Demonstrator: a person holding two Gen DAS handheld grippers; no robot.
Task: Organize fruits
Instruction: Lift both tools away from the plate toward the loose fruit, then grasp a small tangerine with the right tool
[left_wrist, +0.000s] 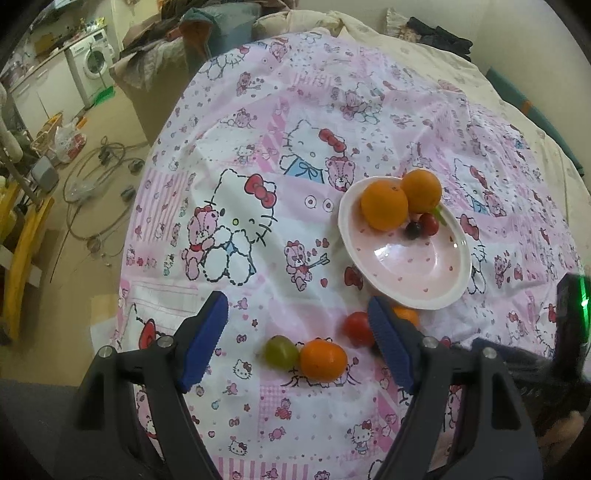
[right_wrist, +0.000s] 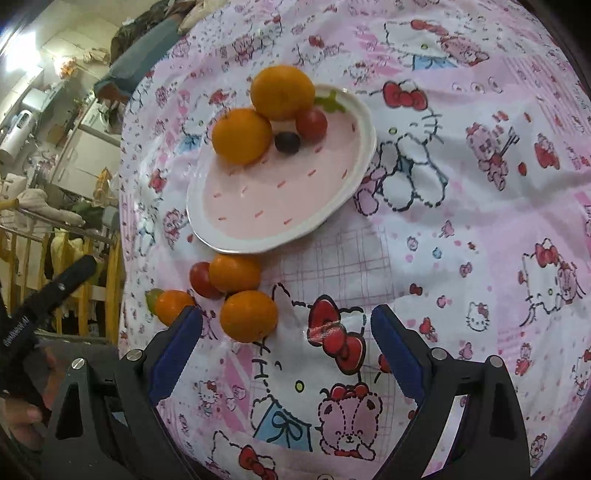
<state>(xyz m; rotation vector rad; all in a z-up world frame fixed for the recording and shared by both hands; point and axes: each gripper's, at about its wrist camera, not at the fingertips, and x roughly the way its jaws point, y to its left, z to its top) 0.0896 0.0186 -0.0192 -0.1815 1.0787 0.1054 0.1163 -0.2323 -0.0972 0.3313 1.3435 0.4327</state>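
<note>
A pink plate (left_wrist: 417, 266) (right_wrist: 280, 206) sits on the cartoon-print cloth and holds two oranges (left_wrist: 384, 206) (right_wrist: 242, 136), a cherry tomato (left_wrist: 429, 223) (right_wrist: 311, 123) and a dark grape (left_wrist: 413, 229) (right_wrist: 287, 142). Loose on the cloth near the plate lie a green grape (left_wrist: 280, 351), a small orange (left_wrist: 323, 360) (right_wrist: 171, 304), a cherry tomato (left_wrist: 357, 328) (right_wrist: 199, 280) and two more oranges (right_wrist: 235, 274) (right_wrist: 248, 315). My left gripper (left_wrist: 297, 345) is open, its jaws either side of the green grape and small orange. My right gripper (right_wrist: 286, 347) is open and empty just below the loose oranges.
The cloth (left_wrist: 258, 155) covers a rounded table whose edge drops at the left to a floor with cables (left_wrist: 99, 173) and a washing machine (left_wrist: 92, 61). A wooden rack (right_wrist: 44, 251) stands left of the table in the right wrist view.
</note>
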